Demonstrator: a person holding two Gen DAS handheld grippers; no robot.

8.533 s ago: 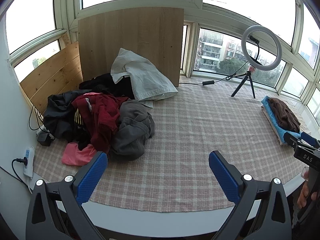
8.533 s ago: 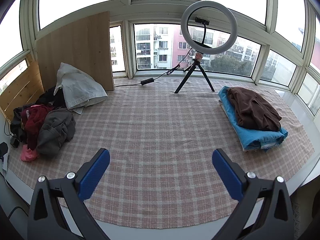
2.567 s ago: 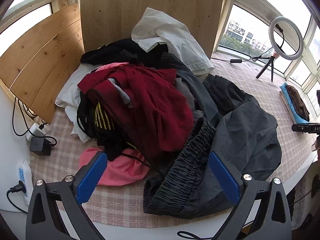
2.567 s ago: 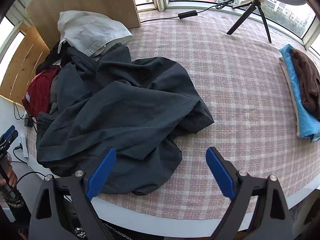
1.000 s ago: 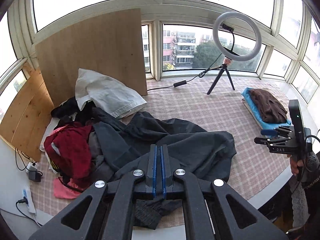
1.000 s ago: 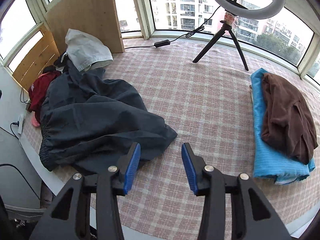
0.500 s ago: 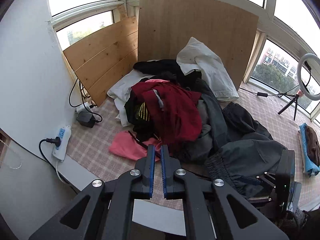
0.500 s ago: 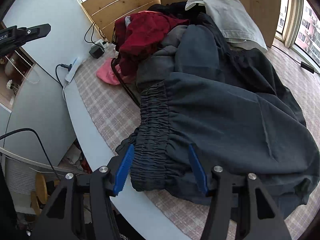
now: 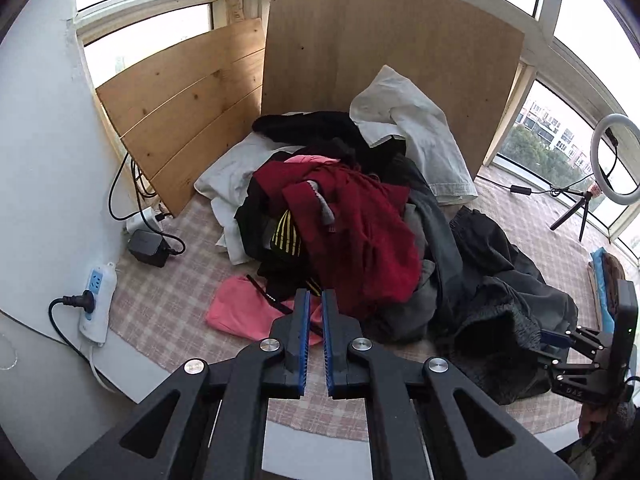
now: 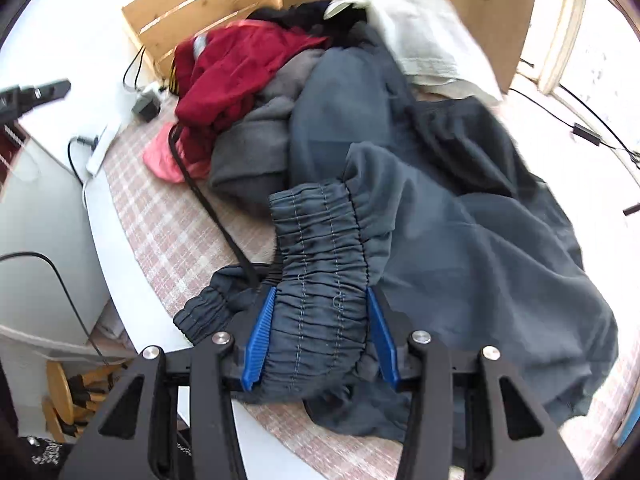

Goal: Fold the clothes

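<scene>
The right gripper (image 10: 318, 334) has its fingers (image 10: 256, 340) partly apart and closing, one on each side of the gathered waistband (image 10: 320, 264) of the dark grey trousers (image 10: 460, 240). The blue pads seem to touch the bunched fabric, though the blur makes it hard to say whether they press on it yet. The waistband lies at the near edge of the counter (image 10: 132, 216), and the trousers spread away to the right over the checked cloth (image 10: 168, 232).

The left gripper (image 9: 315, 338) has its two fingers (image 9: 302, 340) nearly together, with only a thin slit between them and nothing inside. It hangs above the near counter edge, pointing at the clothes pile (image 9: 340, 208).

In that pile: one red garment (image 9: 360, 232), one pink one (image 9: 244, 312), one white piece (image 9: 416, 136) leaning on the wooden board (image 9: 380, 60), and one black one (image 9: 312, 128). Two boards stand behind. One power strip (image 9: 96, 300) lies on the left, and one ring light (image 9: 616, 160) stands far right.
</scene>
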